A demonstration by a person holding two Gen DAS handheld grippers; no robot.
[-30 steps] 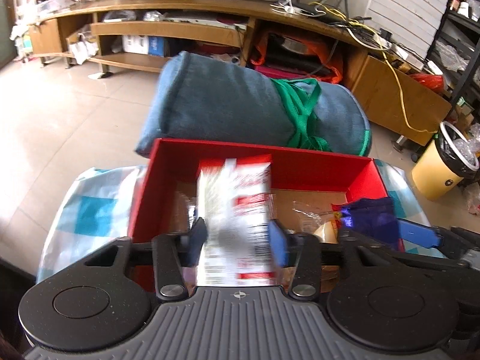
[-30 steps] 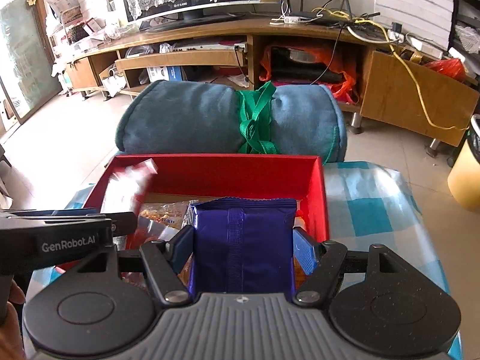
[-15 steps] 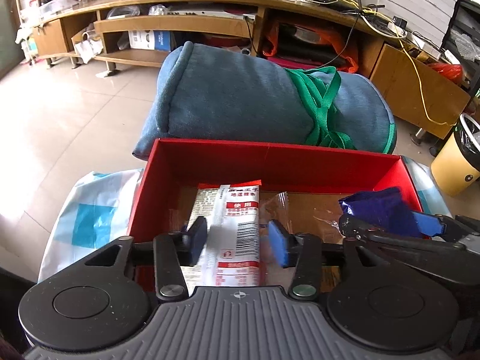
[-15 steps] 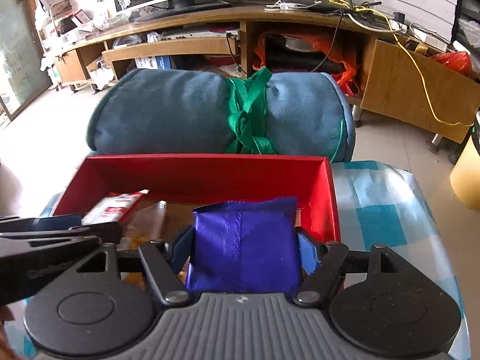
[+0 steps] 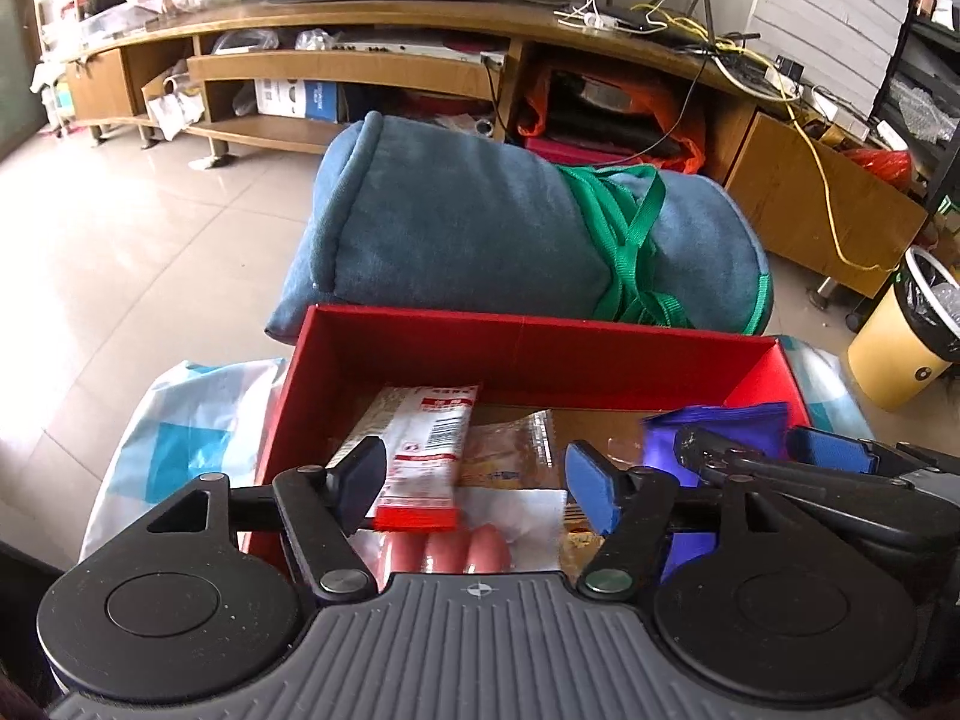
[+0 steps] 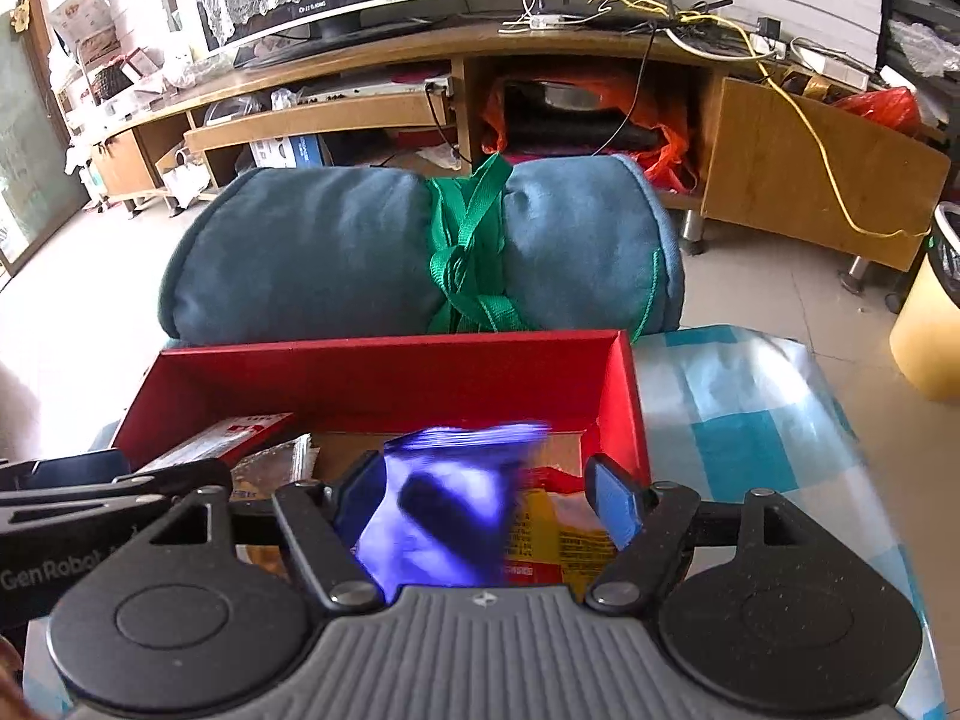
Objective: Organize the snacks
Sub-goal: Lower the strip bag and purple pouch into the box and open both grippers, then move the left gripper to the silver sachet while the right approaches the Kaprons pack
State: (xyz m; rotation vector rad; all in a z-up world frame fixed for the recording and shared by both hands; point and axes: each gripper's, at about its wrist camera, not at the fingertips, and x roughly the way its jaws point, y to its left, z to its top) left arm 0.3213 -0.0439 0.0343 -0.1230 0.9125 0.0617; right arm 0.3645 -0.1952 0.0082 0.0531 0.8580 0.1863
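Looking past both grippers, you've got the big rolled blue cushion (image 5: 480, 240) tied with a green strap (image 6: 465, 252) sitting right behind the red box (image 5: 528, 354), and the box rests on a blue-and-white checked cloth (image 6: 738, 420). Your right wrist camera shows way more of that cloth, stretching off to the right of the box; the left one only catches a corner of it on the left side.

Inside the box: your left gripper (image 5: 477, 483) has its jaws opening, and the red-and-white snack packet (image 5: 423, 450) lies in the box between them, up against the left pad but clear of the right one, so nothing's pinched. Only this view shows the pink sausages (image 5: 447, 552) in clear wrap under the packet and the clear-wrapped brownish snack (image 5: 510, 456) beside it.

Your right gripper (image 6: 486, 501) is also opening. The purple packet (image 6: 444, 504) is between the pads, blurred, leaning toward the left pad with a gap at the right one, so it looks loose. Only the right view shows the yellow-and-red packet (image 6: 558, 534) lying under it. From the left camera you just see the purple packet's top edge poking up in the box's right end behind the other gripper's fingers.
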